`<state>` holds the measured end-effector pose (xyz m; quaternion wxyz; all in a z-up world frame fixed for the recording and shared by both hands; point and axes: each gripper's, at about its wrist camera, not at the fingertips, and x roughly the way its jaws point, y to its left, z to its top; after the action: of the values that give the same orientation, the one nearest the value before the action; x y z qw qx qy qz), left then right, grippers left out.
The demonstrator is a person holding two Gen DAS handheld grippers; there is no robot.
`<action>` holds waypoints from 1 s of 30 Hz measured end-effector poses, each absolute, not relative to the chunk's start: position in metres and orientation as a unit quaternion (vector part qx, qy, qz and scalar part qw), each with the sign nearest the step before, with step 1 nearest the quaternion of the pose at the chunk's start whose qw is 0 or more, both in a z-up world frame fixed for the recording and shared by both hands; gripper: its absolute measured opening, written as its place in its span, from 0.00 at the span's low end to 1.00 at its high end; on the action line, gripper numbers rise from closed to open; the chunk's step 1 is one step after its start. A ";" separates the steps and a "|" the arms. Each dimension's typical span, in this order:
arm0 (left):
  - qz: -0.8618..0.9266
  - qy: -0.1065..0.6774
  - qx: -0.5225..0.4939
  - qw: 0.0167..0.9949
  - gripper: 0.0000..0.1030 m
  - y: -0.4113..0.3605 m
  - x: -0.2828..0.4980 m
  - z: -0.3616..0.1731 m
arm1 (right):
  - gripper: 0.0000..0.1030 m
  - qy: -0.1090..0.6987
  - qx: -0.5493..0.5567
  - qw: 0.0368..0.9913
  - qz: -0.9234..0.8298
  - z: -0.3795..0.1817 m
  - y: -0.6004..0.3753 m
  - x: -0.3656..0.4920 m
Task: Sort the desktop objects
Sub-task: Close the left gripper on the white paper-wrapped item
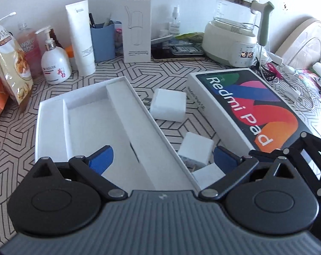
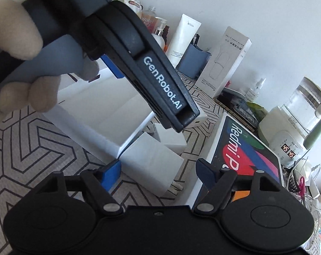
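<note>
Both tools spread wide | left tool [image 1: 163, 156] over tray [image 1: 54, 114] (tilted) | right tool [image 2: 158, 170] low

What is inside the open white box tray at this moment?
The open white box tray shows only bare white compartments and dividers. Its near end is hidden behind the left gripper, whose jaws stand open, so that part is unknown.

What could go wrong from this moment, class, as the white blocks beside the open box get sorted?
1. The left hand-held gripper straddles the open box's wall; closing might tip the box.
2. The right hand-held gripper, open around a white adapter, sits right beside the left one and they could collide.
3. The Redmi Pad box lies close, so a wide swing may knock it.
</note>
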<state>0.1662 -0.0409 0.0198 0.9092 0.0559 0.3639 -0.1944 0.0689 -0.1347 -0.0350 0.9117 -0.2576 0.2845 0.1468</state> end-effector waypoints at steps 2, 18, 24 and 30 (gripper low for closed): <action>-0.187 0.361 0.061 0.911 1.00 -0.037 0.170 0.022 | 0.79 0.291 -0.259 0.907 0.159 -0.038 -0.128 0.070; -0.191 0.361 0.045 0.912 1.00 -0.029 0.177 0.025 | 0.84 0.296 -0.186 0.903 0.250 -0.029 -0.104 0.072; -0.172 0.364 0.035 0.915 1.00 -0.021 0.180 0.024 | 0.82 0.325 -0.120 0.891 0.293 -0.031 -0.102 0.071; -0.211 0.357 0.000 0.910 1.00 -0.018 0.172 0.032 | 0.78 0.263 -0.105 0.942 0.180 -0.022 -0.129 0.042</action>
<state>0.1724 -0.0178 0.0323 0.9102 -0.0002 0.3565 -0.2107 0.0418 -0.1292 -0.0222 0.9420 -0.1055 0.2625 0.1803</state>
